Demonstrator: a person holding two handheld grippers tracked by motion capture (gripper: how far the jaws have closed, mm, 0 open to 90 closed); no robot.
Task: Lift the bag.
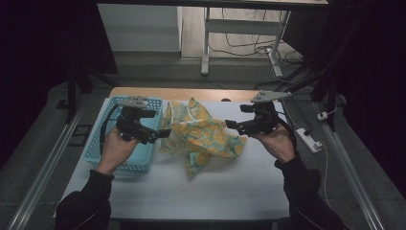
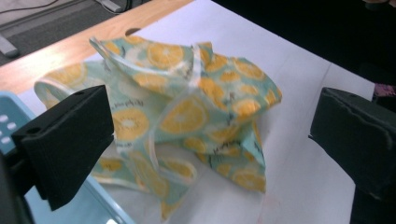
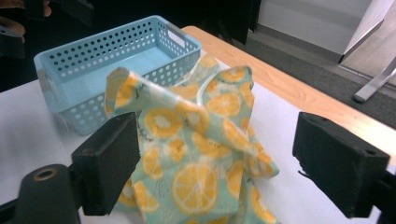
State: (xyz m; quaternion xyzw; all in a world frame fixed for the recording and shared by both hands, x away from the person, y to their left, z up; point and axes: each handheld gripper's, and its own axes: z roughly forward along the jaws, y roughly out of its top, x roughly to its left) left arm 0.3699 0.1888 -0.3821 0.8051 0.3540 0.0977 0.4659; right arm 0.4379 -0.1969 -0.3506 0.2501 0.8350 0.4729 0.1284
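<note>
The crumpled teal cloth printed with orange slices point(image 1: 201, 136) lies heaped on the white tabletop point(image 1: 230, 187), directly between your two grippers, its longer run going from the far left corner towards the near right. Your left gripper point(image 1: 163, 134) has it straight ahead of its jaws and just beside them, jaws spread wide with nothing pinched; your right gripper point(image 1: 231, 124) faces it from the opposite side, equally close, jaws also wide and empty (the folds sit in front of both pairs, not between the pads). Behind your left hand point(image 1: 115, 148), the pale blue perforated plastic basket point(image 1: 98, 143) stands just beside the cloth's left edge.
</note>
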